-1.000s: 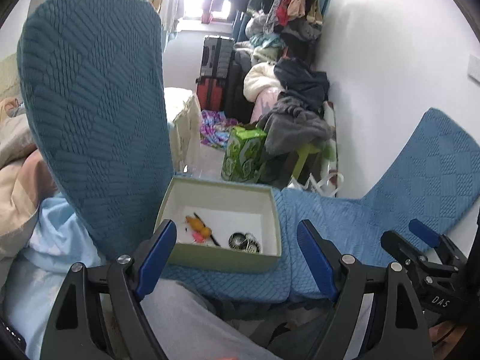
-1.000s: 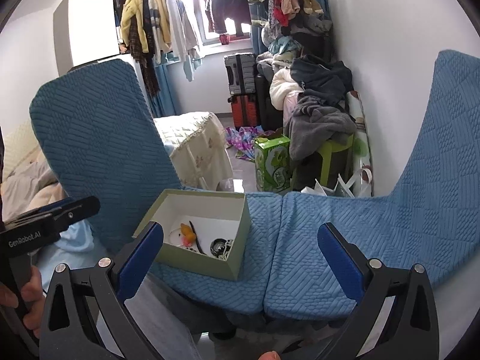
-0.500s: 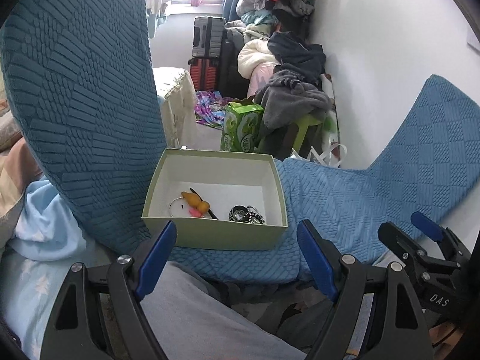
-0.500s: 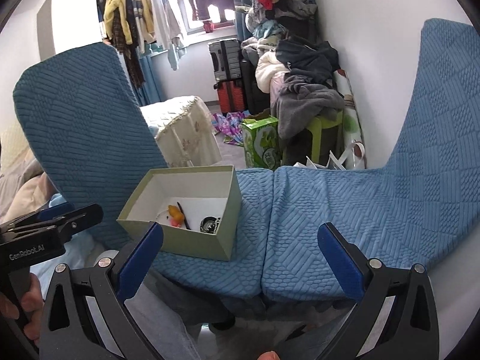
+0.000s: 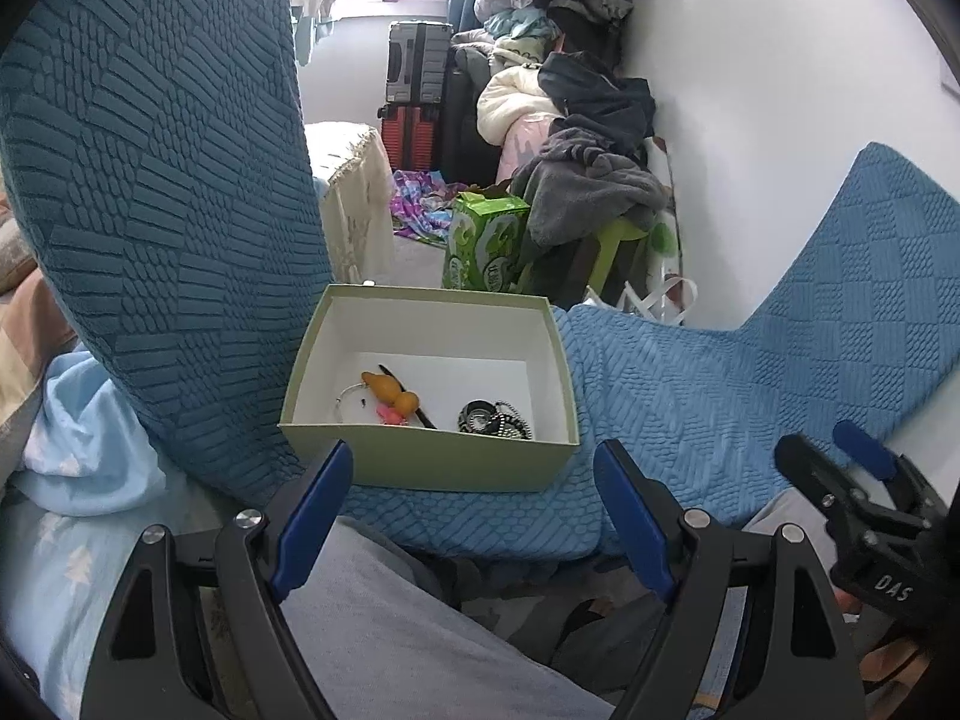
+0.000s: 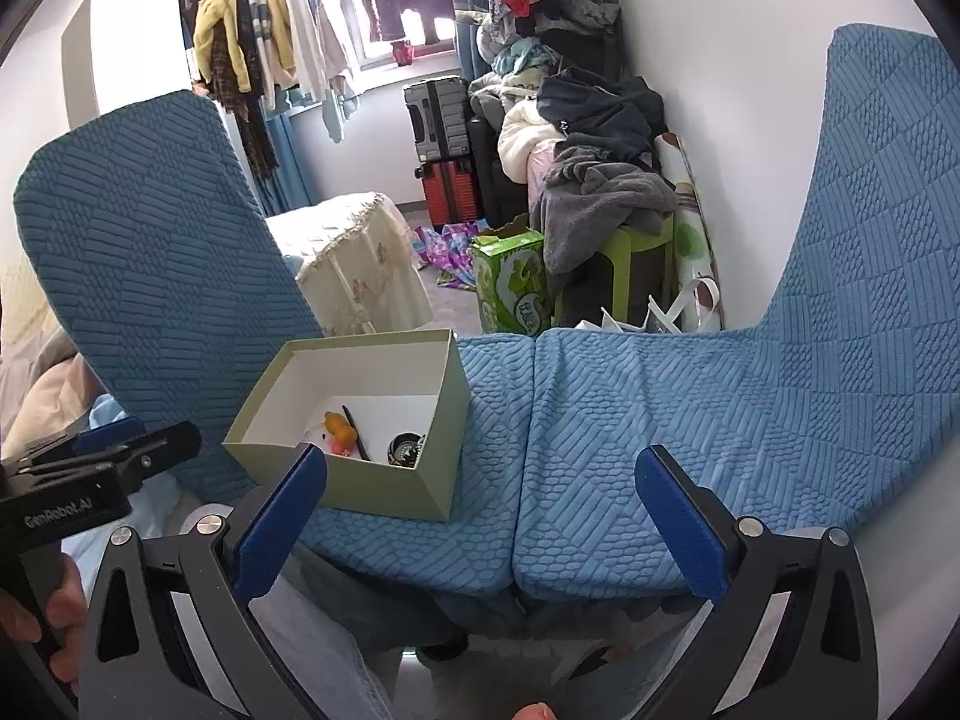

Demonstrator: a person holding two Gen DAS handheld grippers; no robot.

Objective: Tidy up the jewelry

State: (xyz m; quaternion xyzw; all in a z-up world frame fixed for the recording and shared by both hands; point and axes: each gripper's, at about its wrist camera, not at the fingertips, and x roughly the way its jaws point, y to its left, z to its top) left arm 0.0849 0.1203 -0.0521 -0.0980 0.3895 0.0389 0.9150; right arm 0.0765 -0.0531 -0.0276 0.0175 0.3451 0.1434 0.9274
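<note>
Both claws, left claw (image 5: 471,507) and right claw (image 6: 480,516), are hanging wide open and empty; next they likely need lowering into the box (image 5: 420,468) for the jewelry (image 5: 495,420).

matt card box (image 5: 432,468), textured cloth cushion (image 5: 690,396)

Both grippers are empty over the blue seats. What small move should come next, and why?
Probably ease the left gripper forward and down into the pale green open cardboard box. Its jaws stand wide open, holding nothing, just short of the near wall. The black beaded bracelet coil lies apart from the orange gourd-shaped charm, so it looks the easier first pick. The right gripper is also open.
</note>
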